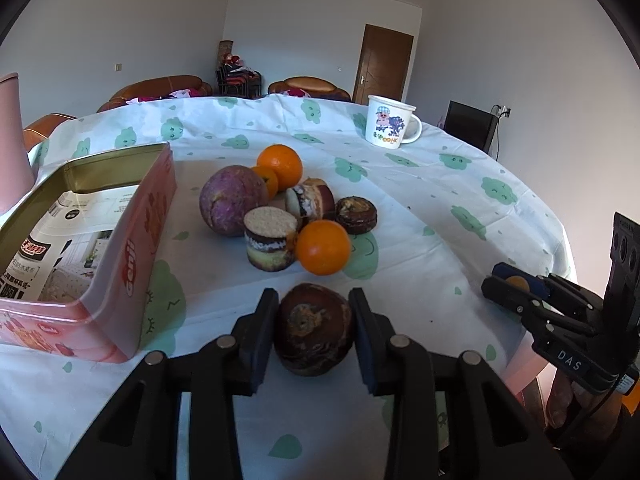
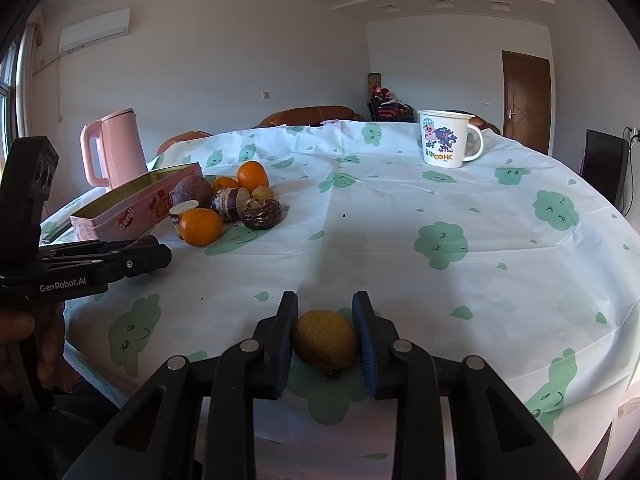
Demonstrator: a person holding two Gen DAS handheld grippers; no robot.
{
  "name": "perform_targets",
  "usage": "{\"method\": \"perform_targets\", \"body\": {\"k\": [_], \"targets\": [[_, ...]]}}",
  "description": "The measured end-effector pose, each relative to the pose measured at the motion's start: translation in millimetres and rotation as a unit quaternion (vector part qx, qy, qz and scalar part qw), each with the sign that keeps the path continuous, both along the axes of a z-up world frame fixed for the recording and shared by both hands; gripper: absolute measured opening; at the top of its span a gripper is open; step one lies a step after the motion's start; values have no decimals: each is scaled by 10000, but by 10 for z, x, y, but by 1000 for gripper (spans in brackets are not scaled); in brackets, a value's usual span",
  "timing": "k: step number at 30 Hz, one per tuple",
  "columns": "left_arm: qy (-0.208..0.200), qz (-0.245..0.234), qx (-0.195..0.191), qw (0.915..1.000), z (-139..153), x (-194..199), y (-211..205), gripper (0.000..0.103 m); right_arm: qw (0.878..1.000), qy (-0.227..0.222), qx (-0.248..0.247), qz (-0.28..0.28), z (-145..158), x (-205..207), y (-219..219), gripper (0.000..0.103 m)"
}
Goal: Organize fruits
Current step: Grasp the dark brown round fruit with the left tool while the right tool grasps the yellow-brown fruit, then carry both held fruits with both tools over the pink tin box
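- The left gripper (image 1: 314, 320) has its jaws clamped on a dark brown, wrinkled fruit (image 1: 313, 330), one pad against each flank, the fruit resting on the desk (image 1: 420, 216).
- The right gripper (image 2: 325, 334) has its jaws pressed on a small yellow-brown fruit (image 2: 325, 339), which sits on the cloth at the near edge of the desk.
- From the left wrist view, a heap lies at 12 o'clock beyond the dark fruit: an orange (image 1: 322, 247) nearest, a layered round biscuit cake (image 1: 271, 238) touching it at 9 o'clock, a purple fruit (image 1: 233, 205) behind that, and a second orange (image 1: 280, 166) at the far end.
- A dark chocolate-coloured round (image 1: 356, 215) sits just beside the near orange at 1 o'clock; another cut cake (image 1: 310, 202) lies between it and the purple fruit.
- An open pink tin (image 1: 120, 264) stands at 10 o'clock from the left jaws, near the heap but apart from it, with printed paper lining its floor.
- A pink kettle (image 2: 114, 146) stands behind the tin, at the desk's far left edge.
- A white cartoon mug (image 2: 446, 138) stands well apart at 1 o'clock, near the far rim.
- The desk wears a white cloth with green cloud faces.
- A person's hand (image 2: 24, 332) grips the handle of the left gripper.
- Brown sofas (image 1: 160, 88) and a brown door (image 1: 384, 62) lie beyond the desk.
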State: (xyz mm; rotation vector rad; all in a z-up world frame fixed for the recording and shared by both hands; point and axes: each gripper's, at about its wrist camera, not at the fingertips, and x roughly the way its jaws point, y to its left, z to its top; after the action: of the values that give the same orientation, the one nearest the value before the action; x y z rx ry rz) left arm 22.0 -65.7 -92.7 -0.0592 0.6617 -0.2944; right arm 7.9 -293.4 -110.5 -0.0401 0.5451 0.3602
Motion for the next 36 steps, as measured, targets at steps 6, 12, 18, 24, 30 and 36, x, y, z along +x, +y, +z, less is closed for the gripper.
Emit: {"method": "perform_targets", "body": {"k": [6, 12, 18, 24, 30, 36], "targets": [[-327, 207, 96, 9992, 152, -73, 97, 37, 9993, -216, -20, 306, 207, 37, 200, 30], [-589, 454, 117, 9972, 300, -106, 268, 37, 9962, -406, 53, 774, 432, 114, 507, 30], [-726, 713, 158, 9947, 405, -105, 493, 37, 9914, -549, 28, 1189, 612, 222, 828, 30], [-797, 1005, 228, 9915, 485, -50, 732, 37, 9850, -659, 18, 1594, 842, 337, 1143, 30], [-851, 1340, 297, 9869, 563, 38, 997, 37, 9791, -753, -7, 1891, 1035, 487, 1477, 30], [-835, 1586, 407, 9830, 608, 160, 1209, 37, 9747, -717, 1, 2118, 1160, 657, 1799, 30]]}}
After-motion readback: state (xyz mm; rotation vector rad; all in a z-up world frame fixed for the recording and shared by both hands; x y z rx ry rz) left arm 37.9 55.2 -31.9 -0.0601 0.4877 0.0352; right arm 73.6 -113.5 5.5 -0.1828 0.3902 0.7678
